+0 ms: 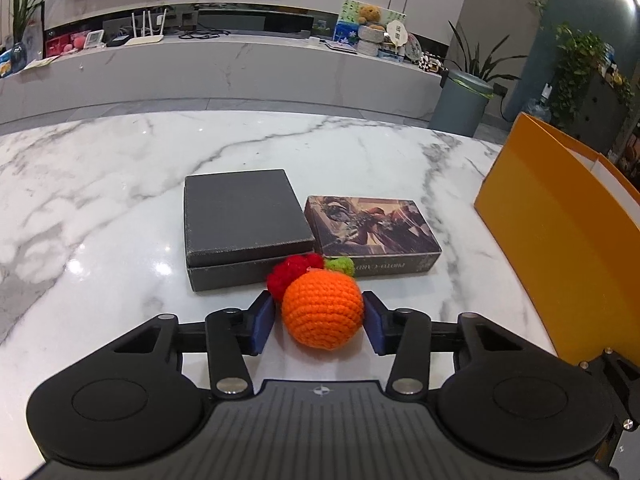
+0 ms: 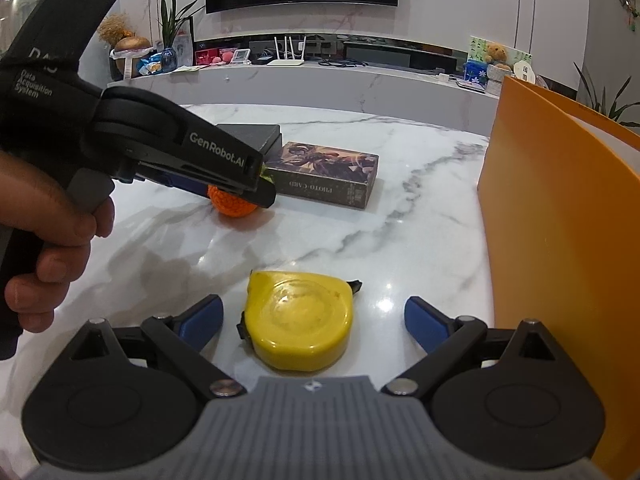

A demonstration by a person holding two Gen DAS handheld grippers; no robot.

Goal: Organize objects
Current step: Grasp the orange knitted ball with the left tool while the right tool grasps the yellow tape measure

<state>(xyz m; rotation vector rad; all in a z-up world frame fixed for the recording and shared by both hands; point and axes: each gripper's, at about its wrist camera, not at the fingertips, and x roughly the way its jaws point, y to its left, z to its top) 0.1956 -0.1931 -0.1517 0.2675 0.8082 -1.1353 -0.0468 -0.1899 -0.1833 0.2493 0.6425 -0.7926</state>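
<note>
light: bright indoor | glare: spots on marble table (image 1: 120, 184) | edges: fisheye-bent, dark corners | focus: sharp
</note>
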